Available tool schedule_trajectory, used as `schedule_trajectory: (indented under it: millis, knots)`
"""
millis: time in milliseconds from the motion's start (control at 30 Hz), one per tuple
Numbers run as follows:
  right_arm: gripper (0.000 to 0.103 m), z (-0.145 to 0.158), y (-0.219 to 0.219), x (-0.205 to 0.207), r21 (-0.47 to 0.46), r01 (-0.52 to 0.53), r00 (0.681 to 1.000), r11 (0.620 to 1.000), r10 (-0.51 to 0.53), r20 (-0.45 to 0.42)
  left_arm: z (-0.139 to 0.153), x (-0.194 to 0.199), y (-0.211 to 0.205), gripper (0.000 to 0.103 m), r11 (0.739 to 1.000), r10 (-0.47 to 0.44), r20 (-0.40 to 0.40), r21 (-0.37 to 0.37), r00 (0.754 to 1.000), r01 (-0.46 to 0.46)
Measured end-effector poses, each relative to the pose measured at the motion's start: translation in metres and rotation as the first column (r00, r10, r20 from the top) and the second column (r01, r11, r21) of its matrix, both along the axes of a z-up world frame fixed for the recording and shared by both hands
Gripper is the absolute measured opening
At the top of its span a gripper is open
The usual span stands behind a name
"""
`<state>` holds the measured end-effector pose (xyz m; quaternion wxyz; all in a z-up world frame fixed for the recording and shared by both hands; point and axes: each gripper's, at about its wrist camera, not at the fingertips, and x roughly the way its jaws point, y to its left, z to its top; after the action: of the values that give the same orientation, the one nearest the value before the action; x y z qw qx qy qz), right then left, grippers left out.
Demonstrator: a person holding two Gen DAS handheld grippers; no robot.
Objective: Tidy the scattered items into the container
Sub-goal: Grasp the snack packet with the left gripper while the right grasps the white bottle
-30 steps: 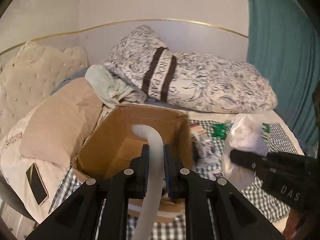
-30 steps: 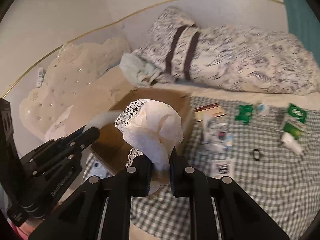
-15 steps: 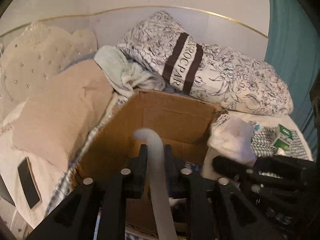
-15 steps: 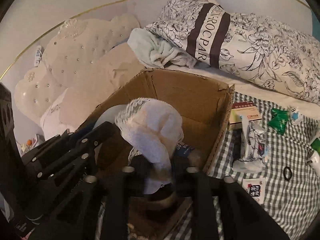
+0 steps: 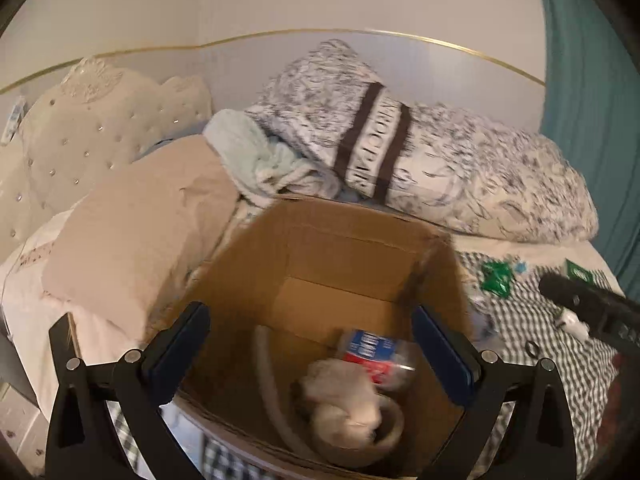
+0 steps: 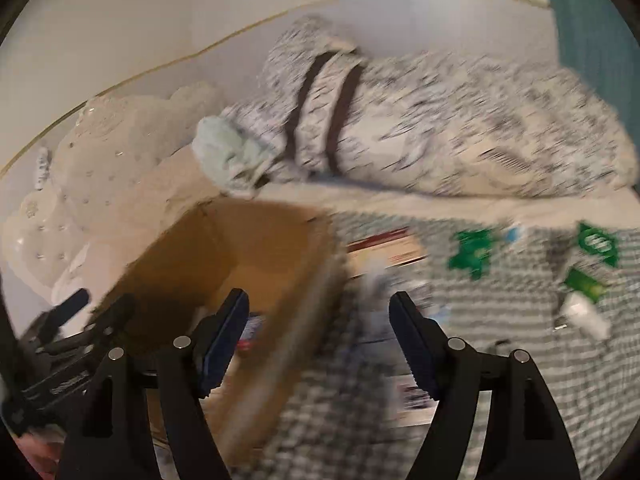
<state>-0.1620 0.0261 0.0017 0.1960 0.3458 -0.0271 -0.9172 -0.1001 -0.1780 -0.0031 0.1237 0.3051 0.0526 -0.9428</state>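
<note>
I have both claws empty: the left gripper (image 5: 310, 354) stands wide apart over the box (image 5: 352, 240), and the right gripper (image 6: 320, 334) is spread about as wide, hanging over the box's right rim with the checked cloth (image 6: 500, 392) beyond it. Inside the box lie a pale hose (image 5: 276, 392), a white bundle (image 5: 344, 396) resting on it, and a bottle (image 5: 374, 354) with a red and blue label just behind. The hose runs its long axis from the box floor's middle toward me, then curls right under the bundle; the bottle seems to lie on its side, pointing right, though blur hides which end is the cap. The step in hand, as I judge it, is getting clear and going for the next item, so I should lift straight up first so no finger clips the cardboard wall. For the right side, the green packets (image 6: 472, 254) and the small white tube (image 6: 584, 316) are well apart on the cloth; I'd take the nearest and line the fingers across its short side.
</note>
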Motion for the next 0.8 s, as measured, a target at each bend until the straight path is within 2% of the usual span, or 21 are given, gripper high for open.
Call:
schedule_trajectory:
  millis: [100, 233, 400, 633, 800]
  knots:
    - [0.076, 0.001, 0.031, -0.009, 0.074, 0.064, 0.998, 0.995, -0.063, -0.021, 0.0, -0.004, 0.037, 0.103, 0.998, -0.055, 0.018, -0.021, 0.998, 0.055]
    - [0.076, 0.004, 0.077, -0.015, 0.148, 0.136, 0.988, 0.98, -0.123, -0.091, -0.003, -0.011, 0.084, 0.103, 0.992, -0.123, 0.04, -0.014, 0.992, 0.123]
    - [0.077, -0.003, 0.137, -0.023, 0.257, 0.243, 0.967, 0.935, -0.215, -0.134, -0.012, -0.018, 0.146, 0.103, 0.979, -0.205, 0.073, 0.013, 0.976, 0.204]
    - [0.077, -0.036, 0.206, -0.042, 0.314, 0.317, 0.948, 0.895, -0.311, -0.07, -0.042, -0.033, 0.209, 0.103, 0.969, -0.246, 0.128, 0.045, 0.961, 0.242]
    - [0.077, -0.059, 0.241, -0.055, 0.265, 0.337, 0.938, 0.903, -0.347, -0.009, -0.083, -0.044, 0.224, 0.103, 0.977, -0.209, 0.2, 0.075, 0.957, 0.198]
